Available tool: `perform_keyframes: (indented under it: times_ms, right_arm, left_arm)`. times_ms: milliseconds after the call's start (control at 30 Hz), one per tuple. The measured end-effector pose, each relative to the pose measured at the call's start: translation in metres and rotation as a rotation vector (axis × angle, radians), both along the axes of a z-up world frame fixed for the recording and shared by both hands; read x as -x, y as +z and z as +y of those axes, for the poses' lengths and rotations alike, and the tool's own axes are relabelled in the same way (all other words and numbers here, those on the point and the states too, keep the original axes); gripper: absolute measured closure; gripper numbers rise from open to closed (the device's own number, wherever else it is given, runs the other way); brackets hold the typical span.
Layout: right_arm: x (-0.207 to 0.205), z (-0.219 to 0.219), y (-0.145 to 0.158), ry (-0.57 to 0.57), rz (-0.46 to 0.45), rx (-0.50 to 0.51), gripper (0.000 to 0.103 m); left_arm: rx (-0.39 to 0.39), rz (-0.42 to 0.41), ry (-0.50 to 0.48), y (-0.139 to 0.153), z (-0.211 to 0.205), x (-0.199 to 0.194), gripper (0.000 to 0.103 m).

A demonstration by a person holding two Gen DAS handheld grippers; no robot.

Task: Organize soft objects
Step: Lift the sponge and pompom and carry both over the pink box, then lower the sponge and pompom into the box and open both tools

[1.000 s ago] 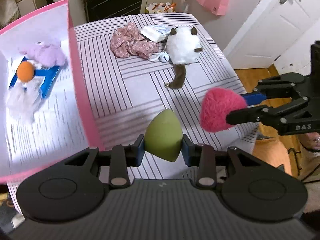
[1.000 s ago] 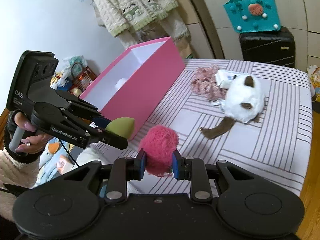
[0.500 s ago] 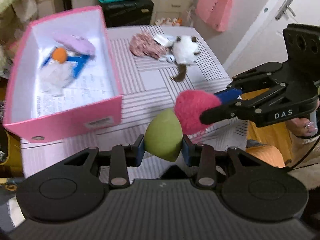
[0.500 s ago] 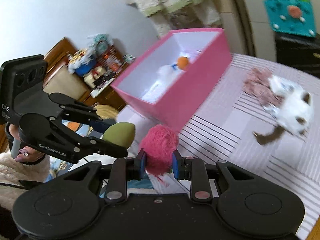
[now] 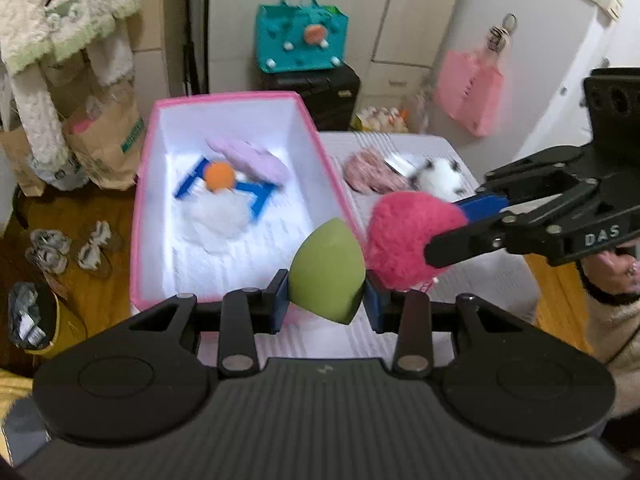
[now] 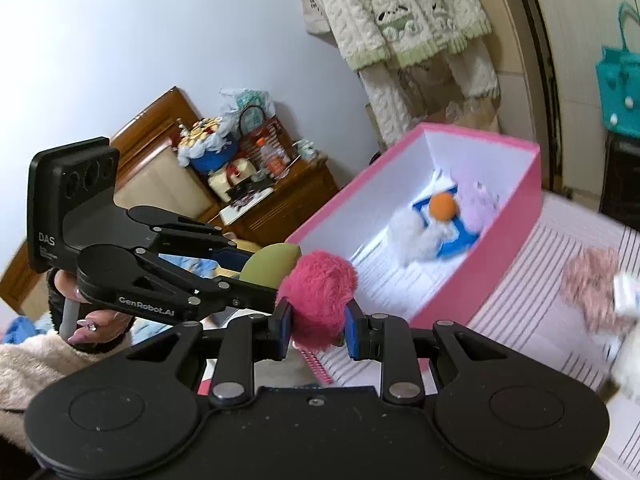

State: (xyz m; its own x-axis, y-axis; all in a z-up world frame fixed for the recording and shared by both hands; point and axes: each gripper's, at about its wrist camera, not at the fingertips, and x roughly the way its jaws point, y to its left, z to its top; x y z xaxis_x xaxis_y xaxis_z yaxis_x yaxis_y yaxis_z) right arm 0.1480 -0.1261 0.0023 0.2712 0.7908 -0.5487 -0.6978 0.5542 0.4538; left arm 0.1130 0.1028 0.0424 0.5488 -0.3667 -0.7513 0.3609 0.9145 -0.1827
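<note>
Left gripper [image 5: 326, 298] clenched on olive-green teardrop foam sponge [image 5: 327, 270]; right gripper [image 6: 317, 326] clenched on fluffy magenta pom-pom [image 6: 318, 298], both held side by side near the box's near end. Transport step, apparently: beyond lies the open pink cardboard box [image 5: 138, 216] holding an orange ball [image 5: 219, 176]; next move calls for carrying each over the rim, then releasing.

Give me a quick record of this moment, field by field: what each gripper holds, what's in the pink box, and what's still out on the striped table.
left gripper: shut on green sponge
right gripper: shut on pink pompom
pink box: open, holds orange ball, lilac plush, white fluff
striped table: pink scrunchie, white cat plush
</note>
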Motion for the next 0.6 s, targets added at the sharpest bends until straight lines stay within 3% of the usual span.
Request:
perform_keyframes:
  times_ms: [133, 300, 600]
  right_arm:
    - [-0.020, 0.018, 0.003, -0.039, -0.055, 0.042, 0.072]
    - [-0.063, 0.039, -0.003, -0.074, -0.051, 0.069, 0.072]
    - [-0.141, 0.079, -0.017, -0.126, -0.035, 0.100, 0.072]
  left_arm:
    - [-0.012, 0.001, 0.057, -0.017, 0.017, -0.037, 0.066]
    - [-0.001, 0.018, 0.071, -0.035, 0.029, -0.079, 0.066]
    - [-0.086, 0.077, 0.119, -0.066, 0.024, -0.141, 0.066]
